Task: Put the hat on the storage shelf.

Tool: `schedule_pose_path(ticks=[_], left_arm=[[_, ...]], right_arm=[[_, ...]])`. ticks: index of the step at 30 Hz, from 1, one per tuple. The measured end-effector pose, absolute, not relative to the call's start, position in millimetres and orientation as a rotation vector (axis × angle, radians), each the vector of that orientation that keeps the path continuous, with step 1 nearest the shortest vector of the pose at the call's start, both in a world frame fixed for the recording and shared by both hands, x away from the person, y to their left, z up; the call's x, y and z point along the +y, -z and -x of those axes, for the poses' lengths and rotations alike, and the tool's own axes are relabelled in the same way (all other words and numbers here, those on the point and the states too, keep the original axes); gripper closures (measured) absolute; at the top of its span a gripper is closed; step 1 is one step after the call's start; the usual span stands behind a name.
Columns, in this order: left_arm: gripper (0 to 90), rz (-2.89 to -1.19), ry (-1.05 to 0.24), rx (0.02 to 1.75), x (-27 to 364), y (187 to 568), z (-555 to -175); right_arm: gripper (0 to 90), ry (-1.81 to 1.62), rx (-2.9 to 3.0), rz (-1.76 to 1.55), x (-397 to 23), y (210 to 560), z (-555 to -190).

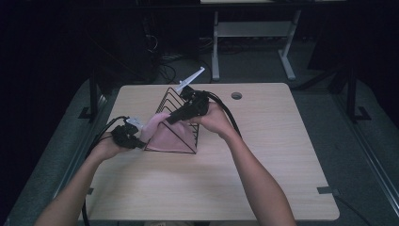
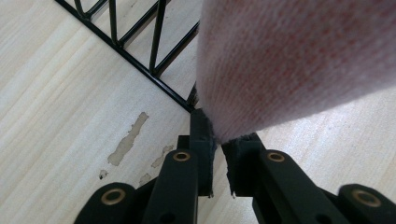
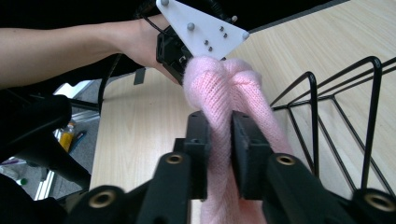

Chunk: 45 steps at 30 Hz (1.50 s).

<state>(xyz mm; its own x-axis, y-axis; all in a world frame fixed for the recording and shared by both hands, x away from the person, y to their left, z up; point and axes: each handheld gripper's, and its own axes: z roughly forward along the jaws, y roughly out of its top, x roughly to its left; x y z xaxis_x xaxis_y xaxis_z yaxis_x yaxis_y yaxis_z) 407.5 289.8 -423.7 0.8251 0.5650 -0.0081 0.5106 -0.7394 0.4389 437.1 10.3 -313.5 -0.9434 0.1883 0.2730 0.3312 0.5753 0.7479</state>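
So both grippers have the pink knit cloth [image 1: 164, 129] pinched right now. L gripper [image 2: 217, 149] is closed down on one end of it, jaws nearly touching w/ just a thin edge of knit between the pads. R gripper [image 3: 219, 140] is clamped on a thicker bunched roll of it, so its jaws stand a bit apart around the fabric. Cloth sits at the black wire rack [image 1: 176, 122], mid-table toward the far-left corner, draped in/against the wires w/ its left end sticking out toward the table's [image 1: 263, 188] left edge, where the L gripper has it.

How I'd do this step well, as I judge it: keep both pinches firm, esp. the L one since it only has an edge and could slip. Move both hands together so the cloth stays lightly taut, not stretched. Watch the rack wires – knit snags easily, so lift clear of the bars rather than dragging across them. Rack looks light; a hard pull may tip or slide it.
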Motion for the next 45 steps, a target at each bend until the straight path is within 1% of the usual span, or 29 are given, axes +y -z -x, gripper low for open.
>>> schedule_pose_path(ticks=[5, 19, 22, 34, 45], left_arm=[[71.9, -2.583, -0.179, 0.799, 291, 420, -405], [68.5, -2.542, -0.201, 0.821, 300, 410, -397], [63.9, -2.531, -0.231, 0.825, 299, 409, -395], [58.3, -2.494, -0.226, 0.854, 305, 406, -390], [56.7, -2.470, -0.224, 0.870, 312, 401, -386]], right_arm=[[69.3, 1.344, -2.602, 0.482, 1, 312, -436], [49.1, 1.426, -2.578, 0.566, -32, 305, -426], [43.9, 1.412, -2.596, 0.600, -41, 307, -426], [36.5, 1.434, -2.615, 0.724, -79, 314, -424], [35.5, 1.428, -2.618, 0.784, -100, 316, -421]])
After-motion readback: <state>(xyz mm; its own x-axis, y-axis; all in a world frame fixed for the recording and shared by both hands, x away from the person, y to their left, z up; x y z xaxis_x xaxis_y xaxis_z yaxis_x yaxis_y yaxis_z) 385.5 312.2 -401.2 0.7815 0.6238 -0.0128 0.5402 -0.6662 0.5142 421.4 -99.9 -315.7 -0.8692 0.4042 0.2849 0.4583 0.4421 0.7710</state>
